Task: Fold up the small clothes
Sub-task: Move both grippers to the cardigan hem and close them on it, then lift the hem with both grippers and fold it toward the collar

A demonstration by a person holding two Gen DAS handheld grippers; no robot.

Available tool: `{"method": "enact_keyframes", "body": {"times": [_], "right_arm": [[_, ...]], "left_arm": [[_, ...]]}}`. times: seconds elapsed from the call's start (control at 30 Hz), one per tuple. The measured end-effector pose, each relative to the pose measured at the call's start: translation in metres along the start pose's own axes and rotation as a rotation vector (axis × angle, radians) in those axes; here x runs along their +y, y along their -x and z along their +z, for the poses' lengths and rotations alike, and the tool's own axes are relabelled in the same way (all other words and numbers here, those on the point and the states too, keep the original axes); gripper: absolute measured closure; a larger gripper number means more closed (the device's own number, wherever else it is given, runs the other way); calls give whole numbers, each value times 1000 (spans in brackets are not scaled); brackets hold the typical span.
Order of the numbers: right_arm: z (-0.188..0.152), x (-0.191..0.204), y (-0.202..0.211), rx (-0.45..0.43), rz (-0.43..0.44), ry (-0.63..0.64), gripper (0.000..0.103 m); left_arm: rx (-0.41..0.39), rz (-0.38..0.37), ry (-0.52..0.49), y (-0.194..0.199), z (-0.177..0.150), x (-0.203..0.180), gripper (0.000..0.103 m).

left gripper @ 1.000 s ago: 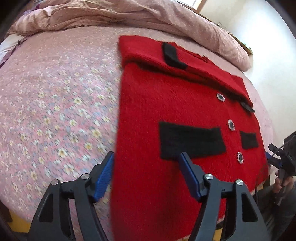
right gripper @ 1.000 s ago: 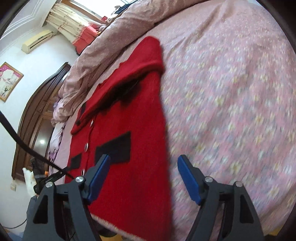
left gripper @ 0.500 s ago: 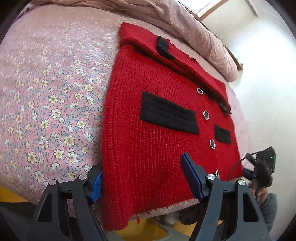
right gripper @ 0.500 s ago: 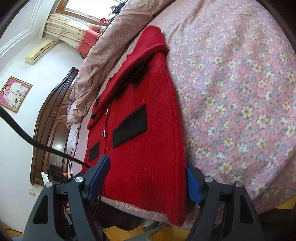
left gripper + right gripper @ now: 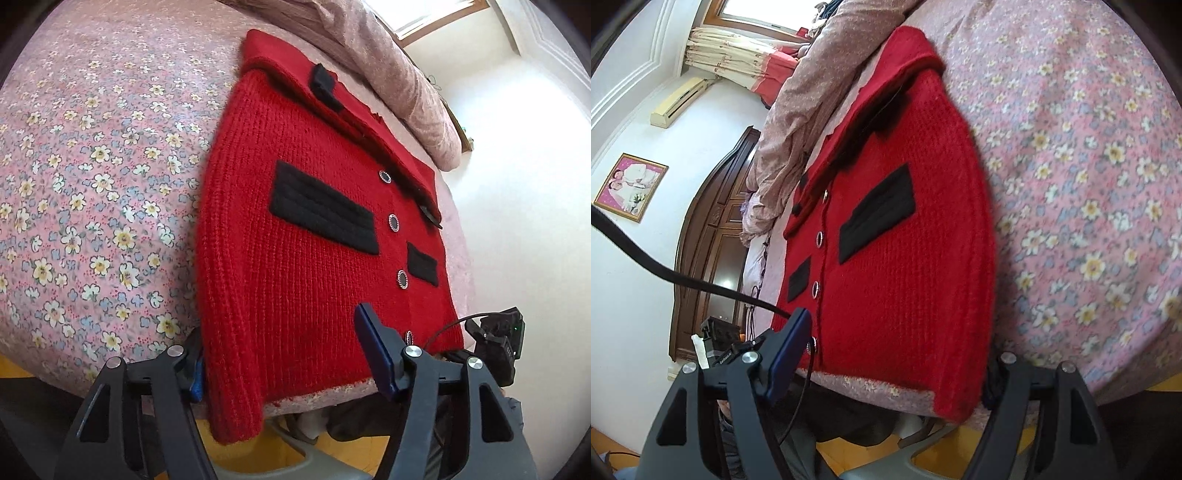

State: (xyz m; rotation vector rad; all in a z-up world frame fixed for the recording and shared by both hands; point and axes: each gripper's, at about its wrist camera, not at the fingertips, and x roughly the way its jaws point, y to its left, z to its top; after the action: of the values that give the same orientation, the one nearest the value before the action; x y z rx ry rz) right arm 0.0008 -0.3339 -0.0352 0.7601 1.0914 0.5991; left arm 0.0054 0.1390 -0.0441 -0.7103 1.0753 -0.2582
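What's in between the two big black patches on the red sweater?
A column of silver-rimmed buttons runs between the black patches on the red sweater; both wrist views show it.

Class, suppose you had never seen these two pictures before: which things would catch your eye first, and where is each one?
First, the bright red knitted cardigan with black pocket patches and silver-rimmed buttons, lying flat on the pink floral bedsheet, its hem corner hanging over the bed's near edge. Next, the left gripper straddling that hanging corner, its jaws closing, while the right gripper stands open around the other hem corner. A rumpled pink quilt lies beyond the collar.
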Motion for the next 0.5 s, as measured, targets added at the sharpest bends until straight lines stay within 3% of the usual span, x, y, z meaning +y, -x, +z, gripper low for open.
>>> {"method": "enact_keyframes", "body": {"times": [0.1, 0.2, 0.27, 0.3, 0.33, 0.37, 0.5], "right_arm": [[0, -1, 1, -6, -1, -8, 29], [0, -6, 9, -34, -9, -36, 44], [0, -7, 19, -78, -15, -40, 78], [1, -5, 23, -99, -16, -34, 84], [2, -5, 25, -107, -18, -31, 89], [2, -4, 26, -112, -18, -26, 90], [4, 4, 25, -116, -55, 10, 93]], "left_arm": [[-8, 17, 19, 1, -2, 3, 55], [-15, -12, 79, 6, -6, 12, 60], [-23, 5, 95, 8, -9, 15, 74], [-27, 20, 98, 9, -9, 15, 81], [-27, 32, 105, 9, -10, 16, 95], [-25, 33, 114, 9, -11, 18, 99], [-61, 13, 113, 16, -8, 15, 100]]}}
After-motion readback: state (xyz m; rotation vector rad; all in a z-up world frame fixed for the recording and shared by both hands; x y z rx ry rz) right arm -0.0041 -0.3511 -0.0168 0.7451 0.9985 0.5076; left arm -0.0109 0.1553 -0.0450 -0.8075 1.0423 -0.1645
